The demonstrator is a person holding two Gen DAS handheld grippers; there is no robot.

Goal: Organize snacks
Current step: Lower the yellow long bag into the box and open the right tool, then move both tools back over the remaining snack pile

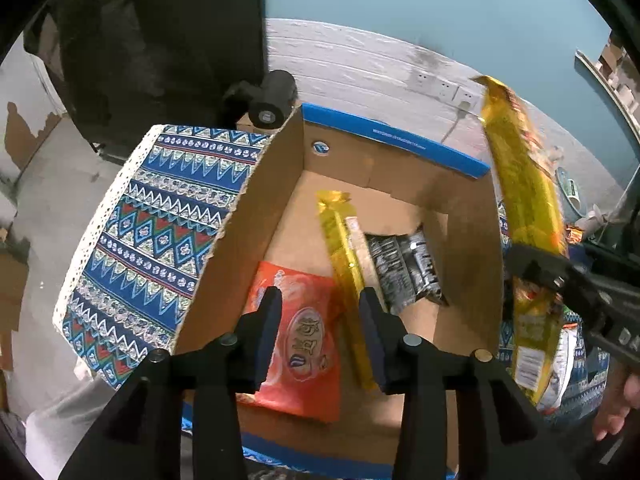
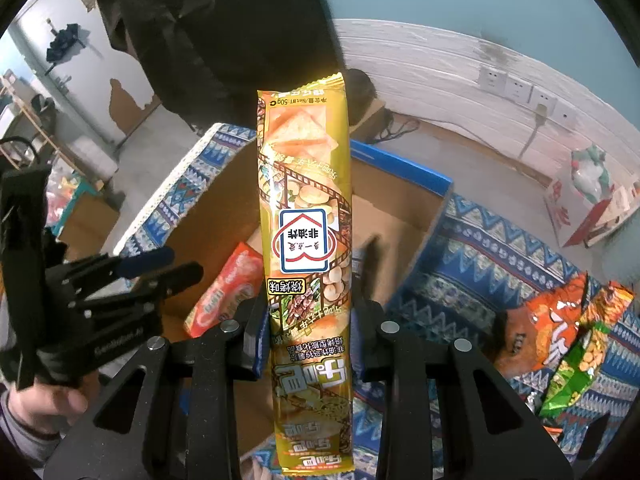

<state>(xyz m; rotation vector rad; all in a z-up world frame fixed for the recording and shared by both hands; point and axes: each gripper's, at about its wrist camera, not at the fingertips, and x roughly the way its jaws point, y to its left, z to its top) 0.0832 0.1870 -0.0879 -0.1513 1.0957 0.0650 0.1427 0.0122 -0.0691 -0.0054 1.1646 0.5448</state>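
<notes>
The cardboard box (image 1: pixel 256 216) already holds three packets. The right gripper (image 2: pixel 308 320) clamps a long yellow snack packet (image 2: pixel 306 216) upright above it; released tilted, it may catch the wall. The left gripper (image 1: pixel 320 320) hangs parted, empty.

cardboard box (image 1: pixel 256 216): 1 | gold snack packs (image 2: pixel 308 240): 2 | orange pack (image 1: pixel 304 344): 1 | black pack (image 1: pixel 404 268): 1
</notes>
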